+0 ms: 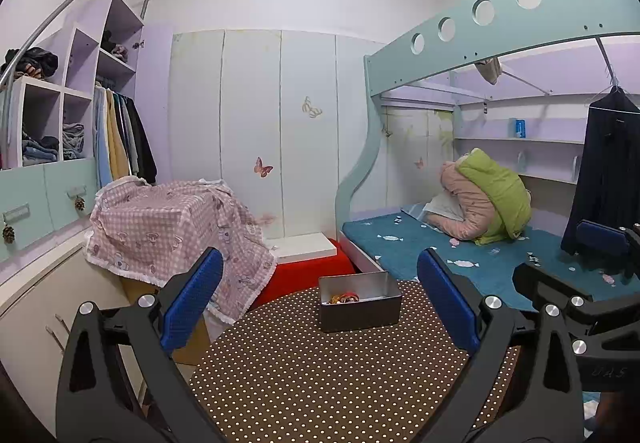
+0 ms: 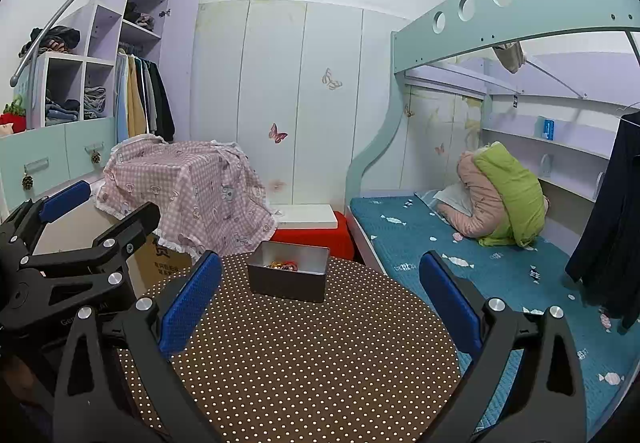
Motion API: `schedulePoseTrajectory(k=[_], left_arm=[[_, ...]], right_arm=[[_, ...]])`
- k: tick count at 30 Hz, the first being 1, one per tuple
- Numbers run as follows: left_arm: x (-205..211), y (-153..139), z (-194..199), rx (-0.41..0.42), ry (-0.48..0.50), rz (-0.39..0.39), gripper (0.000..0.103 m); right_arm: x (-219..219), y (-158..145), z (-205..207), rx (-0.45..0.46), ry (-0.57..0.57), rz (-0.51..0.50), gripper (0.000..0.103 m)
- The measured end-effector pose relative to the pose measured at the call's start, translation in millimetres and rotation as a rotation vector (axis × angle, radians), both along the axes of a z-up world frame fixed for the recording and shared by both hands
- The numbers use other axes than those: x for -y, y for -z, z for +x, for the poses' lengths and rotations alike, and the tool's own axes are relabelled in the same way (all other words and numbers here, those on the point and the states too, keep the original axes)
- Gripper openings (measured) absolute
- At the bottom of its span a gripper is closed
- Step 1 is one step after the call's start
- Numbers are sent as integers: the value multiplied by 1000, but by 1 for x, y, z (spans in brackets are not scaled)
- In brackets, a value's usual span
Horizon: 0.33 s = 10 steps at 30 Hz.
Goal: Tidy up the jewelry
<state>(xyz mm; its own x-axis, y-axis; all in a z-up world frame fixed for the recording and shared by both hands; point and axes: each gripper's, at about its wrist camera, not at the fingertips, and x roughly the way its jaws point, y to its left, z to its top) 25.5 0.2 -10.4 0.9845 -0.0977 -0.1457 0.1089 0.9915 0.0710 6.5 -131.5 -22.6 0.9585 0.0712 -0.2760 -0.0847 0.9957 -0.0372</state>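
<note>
1. Centrally, a metal tin sits at the far side of the polka-dot round table, holding tangled jewelry.
2. Left gripper gapes wide, empty, above the near table.
3. Right gripper likewise spread, holding nothing.
4. Pink checked cloth drapes furniture at left; a teal bed lies at right.

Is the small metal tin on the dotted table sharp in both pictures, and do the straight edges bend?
Left wrist view: the grey metal tin is fairly sharp, its small contents hard to tell; the teal bunk-bed frame bows strongly. Right wrist view: the same, lit evenly and softly, without glare on the brown dotted round table.
</note>
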Motion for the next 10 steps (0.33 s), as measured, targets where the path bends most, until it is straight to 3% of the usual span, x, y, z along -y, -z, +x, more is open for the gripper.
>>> schedulePoseTrajectory(k=[10], left_arm=[[-2, 3, 1, -4, -2, 11, 98]], right_arm=[[-1, 1, 1, -3, 4, -1, 96]])
